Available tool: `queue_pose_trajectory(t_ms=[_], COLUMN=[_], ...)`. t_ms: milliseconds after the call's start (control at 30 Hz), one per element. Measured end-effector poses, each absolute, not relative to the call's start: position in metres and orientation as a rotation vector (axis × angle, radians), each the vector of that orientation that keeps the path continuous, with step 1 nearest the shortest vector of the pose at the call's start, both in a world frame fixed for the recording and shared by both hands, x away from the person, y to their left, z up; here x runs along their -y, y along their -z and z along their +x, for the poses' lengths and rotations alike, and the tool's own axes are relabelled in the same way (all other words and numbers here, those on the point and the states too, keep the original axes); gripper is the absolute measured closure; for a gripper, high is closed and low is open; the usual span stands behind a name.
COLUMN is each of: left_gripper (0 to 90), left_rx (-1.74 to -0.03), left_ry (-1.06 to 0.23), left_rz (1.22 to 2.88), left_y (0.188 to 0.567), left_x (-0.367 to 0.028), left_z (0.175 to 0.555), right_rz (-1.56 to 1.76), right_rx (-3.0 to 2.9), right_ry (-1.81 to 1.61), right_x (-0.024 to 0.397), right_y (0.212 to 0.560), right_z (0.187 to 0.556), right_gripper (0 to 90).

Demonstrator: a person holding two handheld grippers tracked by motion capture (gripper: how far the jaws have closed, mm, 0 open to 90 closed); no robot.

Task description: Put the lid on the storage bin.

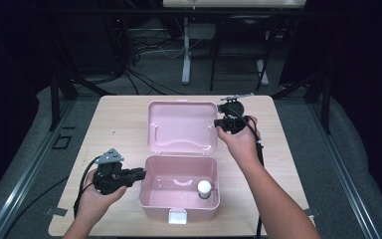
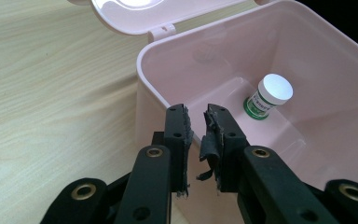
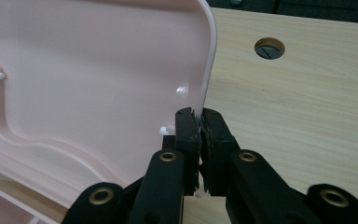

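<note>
While the right claw (image 3: 199, 116) is pinching the right-hand rim of the pink lid (image 1: 181, 127), its jaws pressed tight on the thin plastic edge, the left claw (image 2: 196, 122) is waiting at about nine o'clock of the pink box (image 1: 151, 191), its jaws standing slightly apart with nothing between them, hovering at the box's near wall. The lid is lying swung back at twelve o'clock of the box, hinged to its far wall, and a small white-capped bottle (image 1: 204, 189) is standing upright inside, toward the four o'clock corner. Judging by this, the step in hand is swinging the lid over to shut the box. To do it well, the right hand should be carrying the rim in an arc around the hinge rather than dragging it flat across the surface (image 1: 114, 124), keeping the pinch firm so the edge is not slipping out. The left claw would be helping most by bracing the box wall, so the box is not sliding or tipping toward six o'clock.
</note>
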State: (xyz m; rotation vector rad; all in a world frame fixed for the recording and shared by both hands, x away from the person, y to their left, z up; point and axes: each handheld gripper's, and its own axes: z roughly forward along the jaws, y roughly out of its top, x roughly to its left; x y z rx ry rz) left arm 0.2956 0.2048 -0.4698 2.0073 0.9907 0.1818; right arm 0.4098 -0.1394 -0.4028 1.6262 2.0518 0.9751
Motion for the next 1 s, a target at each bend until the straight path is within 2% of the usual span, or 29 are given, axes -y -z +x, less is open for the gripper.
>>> queue_pose_trajectory(t_ms=[1000], left_gripper=[78.7], left_rx=[-0.997], left_ry=[-0.182], left_rz=[2.002], left_y=[0.470], left_x=[-0.205], left_z=[0.295], right_rz=[1.515], right_rx=[-2.008], right_ry=[-1.086], right_x=[0.145], right_y=[0.397], right_z=[0.384], right_gripper=[87.3])
